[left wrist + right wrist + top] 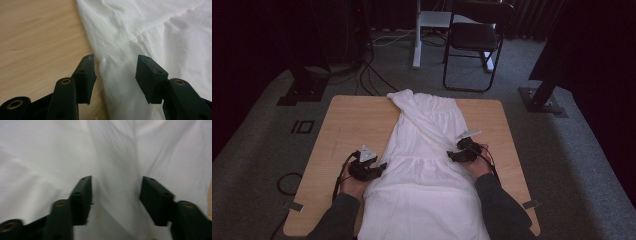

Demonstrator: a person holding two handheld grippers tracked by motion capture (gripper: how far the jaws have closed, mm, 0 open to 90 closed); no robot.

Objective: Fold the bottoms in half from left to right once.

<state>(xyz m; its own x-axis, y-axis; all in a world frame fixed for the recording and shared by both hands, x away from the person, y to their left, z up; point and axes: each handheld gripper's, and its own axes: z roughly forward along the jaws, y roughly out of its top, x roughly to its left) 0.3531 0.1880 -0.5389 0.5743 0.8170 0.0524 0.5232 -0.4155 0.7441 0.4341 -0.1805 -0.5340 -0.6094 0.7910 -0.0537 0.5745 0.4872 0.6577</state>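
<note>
A white dress (427, 150) lies lengthwise on the wooden table (352, 125), its skirt hanging over the near edge. My left gripper (382, 167) sits at the dress's left edge by the waist seam. In the left gripper view its jaws (115, 72) stand open, one over the bare table (37, 37) and one over the cloth (150, 30), with the hem running between them. My right gripper (452, 154) is at the dress's right side near the waist. Its jaws (116, 195) are open above wrinkled white fabric (50, 157), gripping nothing.
A black folding chair (474, 40) and a white stand leg (417, 35) are beyond the table on grey carpet. Black stand bases (302, 90) (542, 100) flank the far corners. Cables (367, 75) trail on the floor, and a cable loop (287, 182) lies left of the table.
</note>
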